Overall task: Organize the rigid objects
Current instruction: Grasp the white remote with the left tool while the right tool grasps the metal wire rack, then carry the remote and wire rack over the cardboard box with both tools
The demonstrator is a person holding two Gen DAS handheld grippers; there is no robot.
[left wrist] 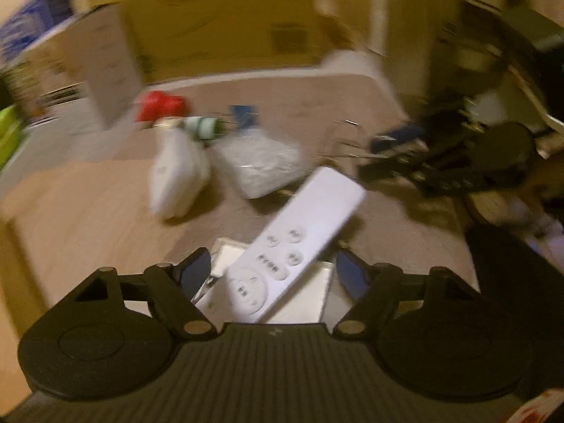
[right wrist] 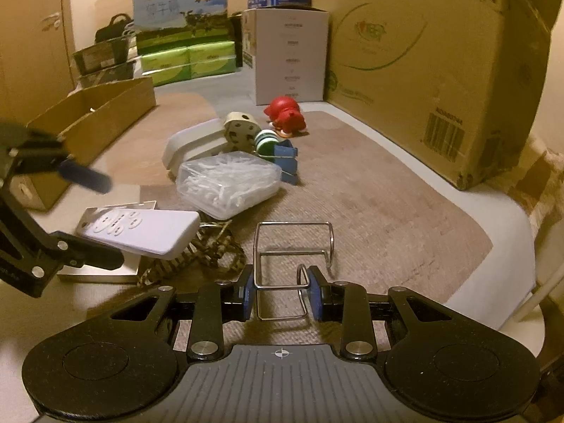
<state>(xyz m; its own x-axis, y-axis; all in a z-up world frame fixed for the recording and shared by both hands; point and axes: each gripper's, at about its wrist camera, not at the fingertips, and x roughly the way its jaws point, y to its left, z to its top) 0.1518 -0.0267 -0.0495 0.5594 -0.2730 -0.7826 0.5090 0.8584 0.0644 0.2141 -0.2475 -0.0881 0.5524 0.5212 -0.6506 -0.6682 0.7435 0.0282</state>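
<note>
brown mat (right wrist: 370,190), cardboard box (right wrist: 440,70) behind; right gripper (right wrist: 281,298) clamps wire holder (right wrist: 294,246); left gripper (left wrist: 271,275) open.

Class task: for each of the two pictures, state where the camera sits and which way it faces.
Left wrist: on the left claw, looking down at the white remote; its fingers show.
Right wrist: on the right claw, facing the cardboard boxes; its fingers clamp a wire holder.
Shared: remote, clear plastic box, each other's claw.

Worktop (right wrist: 405,211) under a brown mat, carrying a clear plastic box (right wrist: 227,185), red figurine (right wrist: 284,114), blue binder clips (right wrist: 287,160), wire holder (right wrist: 294,246), large cardboard box (right wrist: 433,67) sitting along its edge.
</note>
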